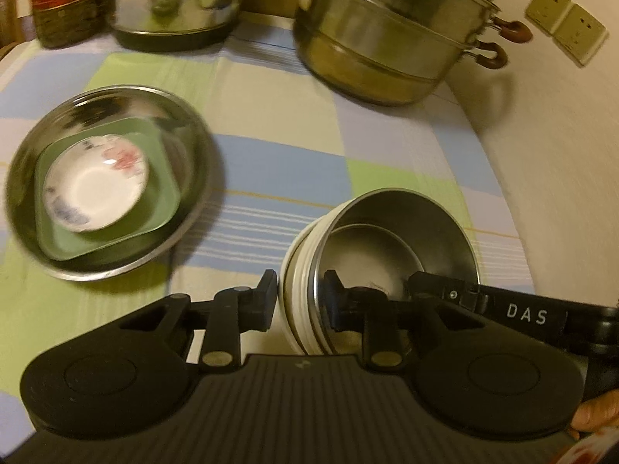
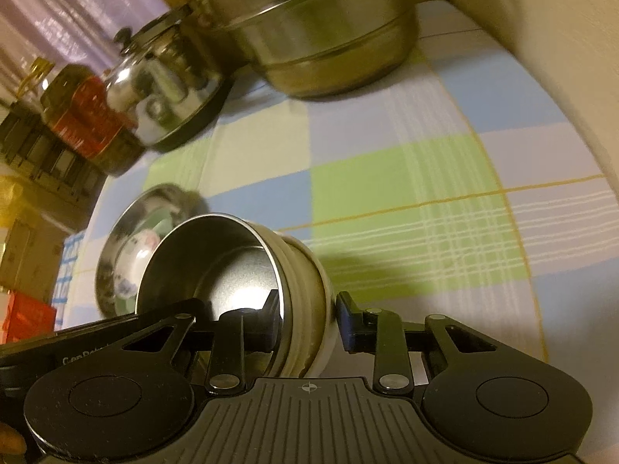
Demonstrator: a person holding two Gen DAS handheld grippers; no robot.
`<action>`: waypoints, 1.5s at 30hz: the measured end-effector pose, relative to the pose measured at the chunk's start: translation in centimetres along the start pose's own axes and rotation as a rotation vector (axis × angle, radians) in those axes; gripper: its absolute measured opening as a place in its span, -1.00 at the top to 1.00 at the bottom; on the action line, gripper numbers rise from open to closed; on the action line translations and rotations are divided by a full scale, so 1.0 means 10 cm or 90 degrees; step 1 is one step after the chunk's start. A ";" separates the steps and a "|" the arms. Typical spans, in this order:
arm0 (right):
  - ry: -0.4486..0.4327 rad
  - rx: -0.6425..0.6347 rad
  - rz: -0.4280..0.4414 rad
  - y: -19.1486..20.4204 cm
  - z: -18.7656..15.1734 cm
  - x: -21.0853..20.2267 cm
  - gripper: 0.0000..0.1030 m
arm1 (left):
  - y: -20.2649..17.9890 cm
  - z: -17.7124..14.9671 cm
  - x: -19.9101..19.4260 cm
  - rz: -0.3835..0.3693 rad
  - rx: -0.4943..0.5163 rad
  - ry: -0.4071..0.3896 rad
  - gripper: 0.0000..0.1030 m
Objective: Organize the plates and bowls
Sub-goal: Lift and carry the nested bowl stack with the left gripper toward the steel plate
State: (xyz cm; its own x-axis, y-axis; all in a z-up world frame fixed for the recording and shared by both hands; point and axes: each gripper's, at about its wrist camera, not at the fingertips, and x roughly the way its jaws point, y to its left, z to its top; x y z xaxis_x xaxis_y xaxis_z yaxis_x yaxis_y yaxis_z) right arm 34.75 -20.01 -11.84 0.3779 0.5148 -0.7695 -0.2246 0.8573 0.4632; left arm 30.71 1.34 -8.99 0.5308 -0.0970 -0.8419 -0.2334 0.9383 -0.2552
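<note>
A: What is sitting on the left of the table?

B: In the left wrist view, a wide steel basin (image 1: pixel 108 181) is resting on the checked tablecloth (image 1: pixel 278 147). A green square plate (image 1: pixel 112 193) is lying inside it, and a small white saucer with a red flower (image 1: pixel 96 181) is sitting on the plate.

A: And moving toward the middle?

B: The left gripper (image 1: pixel 300 294) is grasping the steel bowl with the white ribbed outside (image 1: pixel 387 239). One finger is pressing on the outer wall and the other is sitting inside, so its fingers are clamped across the rim. The bowl is tilting, just right of the basin and apart from it.

A: Is the other gripper doing anything?

B: In the right wrist view, the right gripper (image 2: pixel 309 321) is straddling the opposite rim of the same bowl (image 2: pixel 232 270). One finger is inside, one outside, gripping the wall.

A: What is standing farther back and right?

B: A tall stacked steel steamer pot (image 1: pixel 387 38) with brown handles is standing near the wall, with a shiny kettle (image 1: pixel 174 0) to its left.
</note>
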 end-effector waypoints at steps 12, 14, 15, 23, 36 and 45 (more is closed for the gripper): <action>0.039 -0.044 0.050 0.36 -0.10 0.21 0.41 | 0.34 -0.15 -0.24 0.051 -0.047 -0.010 0.57; 0.036 -0.039 0.050 0.38 -0.09 0.22 0.42 | 0.35 -0.15 -0.24 0.047 -0.055 -0.011 0.58; 0.035 -0.035 0.049 0.37 -0.09 0.22 0.42 | 0.36 -0.15 -0.24 0.045 -0.056 -0.012 0.58; 0.012 0.003 0.024 0.39 -0.13 0.19 0.43 | 0.37 -0.14 -0.24 0.046 -0.051 -0.020 0.55; -0.031 0.060 -0.025 0.47 -0.25 0.15 0.51 | 0.41 -0.14 -0.21 0.013 -0.017 -0.024 0.58; -0.033 0.074 -0.035 0.49 -0.26 0.13 0.52 | 0.44 -0.13 -0.21 -0.004 -0.013 -0.019 0.58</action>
State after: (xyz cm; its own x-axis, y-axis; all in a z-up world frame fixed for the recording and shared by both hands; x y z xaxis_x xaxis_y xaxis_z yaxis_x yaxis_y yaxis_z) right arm 31.83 -15.16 -11.75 0.4340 0.4634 -0.7726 -0.0973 0.8767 0.4711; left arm 27.50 5.22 -9.01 0.5560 -0.0922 -0.8260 -0.2469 0.9307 -0.2700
